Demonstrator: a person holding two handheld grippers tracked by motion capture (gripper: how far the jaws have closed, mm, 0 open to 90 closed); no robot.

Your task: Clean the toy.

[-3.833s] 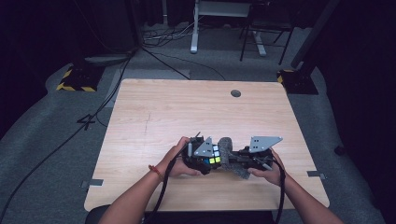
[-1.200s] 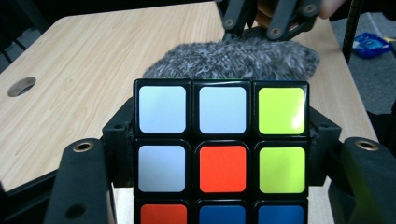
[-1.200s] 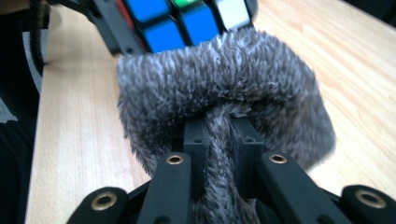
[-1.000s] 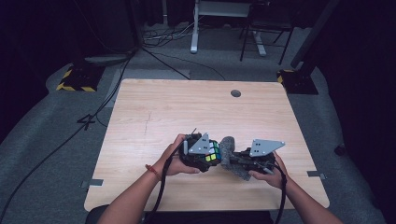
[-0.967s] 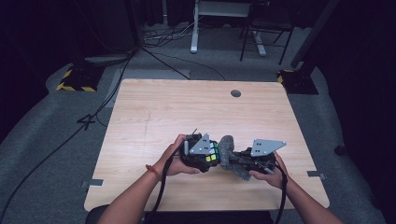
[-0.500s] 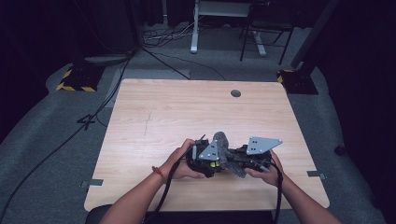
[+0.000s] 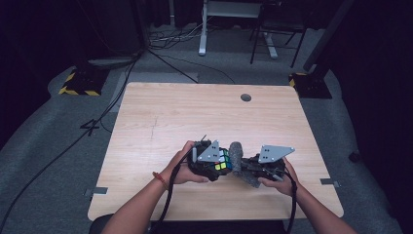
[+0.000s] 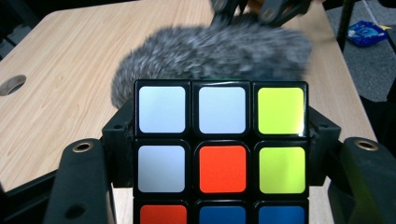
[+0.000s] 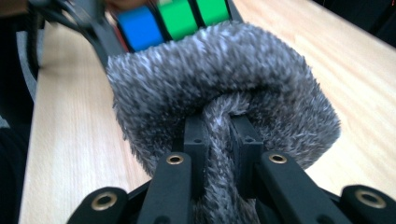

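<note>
The puzzle cube (image 8: pixel 221 154) has glossy, smooth plastic tiles in a black frame. The duster (image 9: pixel 219 79) is shaggy grey fibre. The table (image 7: pixel 195 117) is matt pale wood grain.

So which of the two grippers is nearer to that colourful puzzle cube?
Left. The left gripper has its jaws clamped on the puzzle cube. The right gripper holds the grey fuzzy cloth, which presses against the cube's far side.

No text, label, brand or number can be read anywhere: the cube's (image 8: pixel 222 154) stickers are plain colours, and the tabletop (image 7: pixel 195 117) bears no marking.
</note>
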